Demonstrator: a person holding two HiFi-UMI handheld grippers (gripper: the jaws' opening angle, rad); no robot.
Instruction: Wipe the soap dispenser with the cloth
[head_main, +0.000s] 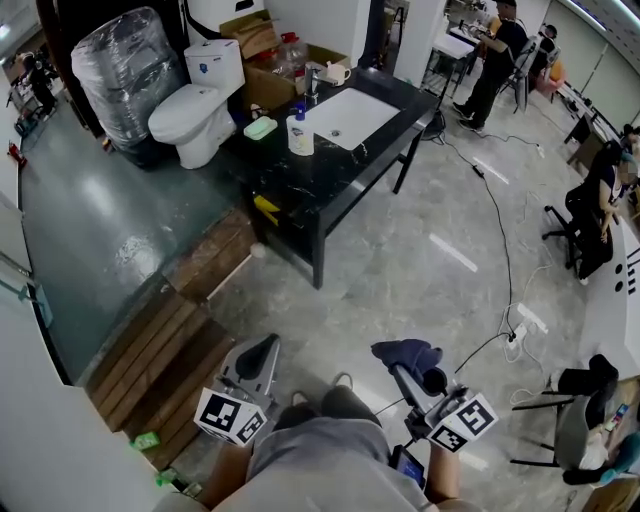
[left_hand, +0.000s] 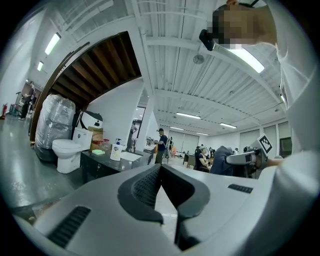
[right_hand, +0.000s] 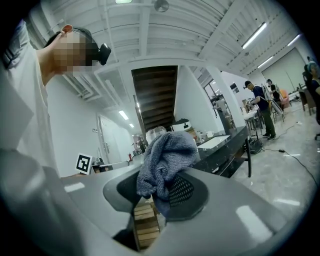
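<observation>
The white soap dispenser (head_main: 299, 132) with a blue pump stands upright on the black counter (head_main: 330, 175), left of the white sink (head_main: 350, 116). It also shows small and far off in the left gripper view, where the dispenser (left_hand: 116, 150) sits on the counter. Both grippers are held low near the person's body, far from the counter. My left gripper (head_main: 258, 354) is shut with nothing between its jaws. My right gripper (head_main: 404, 370) is shut on a dark blue cloth (head_main: 408, 352), which bunches up over the jaw tips in the right gripper view as a grey-blue knitted cloth (right_hand: 165, 159).
A white toilet (head_main: 196, 105) and a plastic-wrapped bundle (head_main: 125, 72) stand left of the counter. A green soap dish (head_main: 260, 128) lies by the dispenser. Wooden steps (head_main: 165, 350) are at my left. Cables (head_main: 497, 230) run over the floor; people sit and stand at desks on the right.
</observation>
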